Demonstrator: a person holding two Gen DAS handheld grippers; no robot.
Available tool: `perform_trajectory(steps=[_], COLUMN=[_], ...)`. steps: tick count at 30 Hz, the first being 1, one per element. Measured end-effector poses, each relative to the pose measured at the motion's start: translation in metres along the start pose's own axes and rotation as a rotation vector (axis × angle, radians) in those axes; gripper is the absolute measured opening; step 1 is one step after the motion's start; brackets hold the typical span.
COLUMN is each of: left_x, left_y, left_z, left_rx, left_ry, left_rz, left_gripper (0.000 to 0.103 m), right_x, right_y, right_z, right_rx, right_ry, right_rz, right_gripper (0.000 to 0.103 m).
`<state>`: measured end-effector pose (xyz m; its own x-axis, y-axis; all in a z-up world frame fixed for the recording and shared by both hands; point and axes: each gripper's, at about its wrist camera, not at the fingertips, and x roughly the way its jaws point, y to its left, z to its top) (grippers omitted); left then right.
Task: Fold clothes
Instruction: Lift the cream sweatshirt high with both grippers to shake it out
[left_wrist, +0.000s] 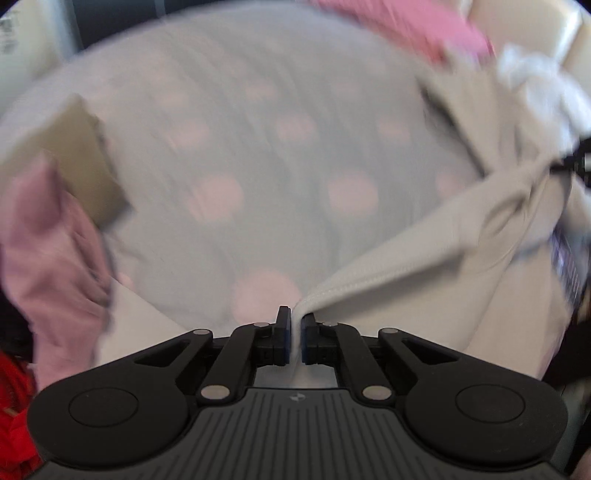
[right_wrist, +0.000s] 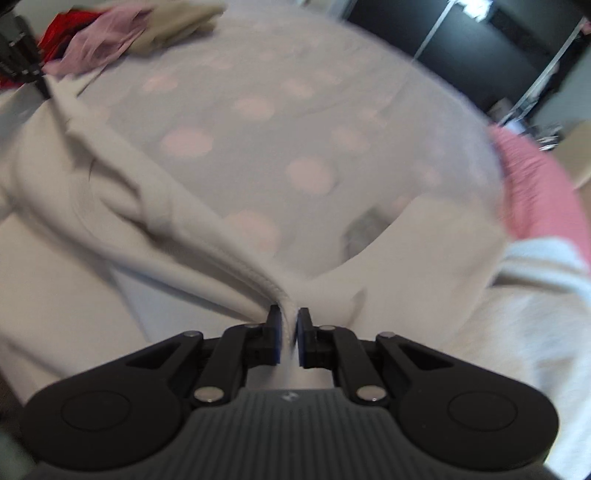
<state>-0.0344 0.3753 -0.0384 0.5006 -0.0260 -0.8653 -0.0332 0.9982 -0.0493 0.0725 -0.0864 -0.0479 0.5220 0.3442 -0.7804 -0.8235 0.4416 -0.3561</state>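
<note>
Cream knit fabric is what both of your tools are clamped on: the left tool (left_wrist: 296, 334) pinches a stitched edge of the cream garment (left_wrist: 424, 266) between its narrowed jaws, and the right tool (right_wrist: 289, 338) pinches another section of the same ribbed hem, seen as the cream garment (right_wrist: 122, 221) in the right wrist view. Your garment hangs stretched between the two tools, raised off a pale bedsheet with pink dots (left_wrist: 258, 147), with its lower folds trailing toward the sheet. In the left wrist view the fabric runs from the jaws up and to the right, where the other tool shows as a dark shape at the frame edge. In the right wrist view it runs up and to the left toward the other tool at the top left corner. Beside the sheet you have a mauve garment (left_wrist: 55, 258) touching a tan folded item (left_wrist: 81, 162), with a red item (left_wrist: 14, 406) at the lower left edge. A pink cloth (right_wrist: 539, 192) lies at the far edge of the sheet, and a white fluffy item (right_wrist: 524, 325) sits just beside the garment. Both views are motion-blurred, so finer detail cannot be told
</note>
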Motion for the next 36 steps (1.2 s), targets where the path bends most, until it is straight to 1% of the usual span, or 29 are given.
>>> perform_trajectory(steps=[4,7,9,12,14,17,19,21,24,26,28,29,31,33,34,36], left_x=[-0.084,-0.154,-0.203,-0.276,-0.319,-0.377,-0.415,-0.448,-0.489,-0.508,-0.521,-0.525,-0.528,-0.531,-0.528,-0.526], left_y=[0.012,0.011,0.009,-0.006,-0.022,-0.05,-0.071,-0.089,-0.119,-0.134,-0.148,-0.155,-0.169,-0.172,-0.169,-0.164], left_z=[0.03,0.049,0.058,0.062,0.059,0.05,0.038,0.026,0.005,-0.007,-0.02,-0.025,-0.032,-0.03,-0.024,-0.015], left_rx=[-0.084,-0.106,-0.117,-0.1,-0.09,-0.067,-0.049,-0.037,0.002,0.023,0.044,0.059,0.079,0.071,0.059,0.035], left_ry=[-0.225,-0.385,-0.504,-0.671,-0.779,-0.941,-1.042,-1.126,-1.203,-1.225,-1.251,-1.268,-1.293,-1.282,-1.261,-1.197], left_rz=[0.054,0.114,0.141,0.192,0.203,0.204,0.198,0.19,0.193,0.177,0.163,0.165,0.189,0.196,0.194,0.193], left_gripper=[0.003,0.003,0.003,0.003,0.003,0.003,0.003,0.003,0.003,0.003,0.003,0.003,0.003,0.003,0.003,0.003], right_x=[-0.057,-0.111,-0.155,-0.225,-0.27,-0.318,-0.35,-0.383,-0.431,-0.463,-0.493,-0.499,-0.511,-0.518,-0.52,-0.515], right_y=[-0.014,-0.022,-0.026,-0.032,-0.033,-0.027,-0.022,-0.018,-0.011,-0.006,-0.001,0.002,0.01,0.013,0.013,0.011], right_z=[0.045,0.082,0.101,0.124,0.13,0.117,0.108,0.1,0.087,0.078,0.069,0.062,0.049,0.044,0.043,0.046], right_rx=[0.039,0.064,0.088,0.125,0.15,0.168,0.181,0.193,0.212,0.225,0.235,0.234,0.23,0.228,0.226,0.218], right_ry=[-0.175,-0.32,-0.423,-0.575,-0.657,-0.734,-0.786,-0.837,-0.914,-0.966,-1.015,-1.032,-1.069,-1.086,-1.086,-1.06], right_rz=[-0.181,-0.302,-0.377,-0.475,-0.523,-0.561,-0.586,-0.611,-0.649,-0.674,-0.7,-0.718,-0.746,-0.743,-0.733,-0.702], right_gripper=[0.009,0.008,0.008,0.008,0.006,0.005,0.005,0.005,0.005,0.005,0.005,0.005,0.005,0.005,0.005,0.005])
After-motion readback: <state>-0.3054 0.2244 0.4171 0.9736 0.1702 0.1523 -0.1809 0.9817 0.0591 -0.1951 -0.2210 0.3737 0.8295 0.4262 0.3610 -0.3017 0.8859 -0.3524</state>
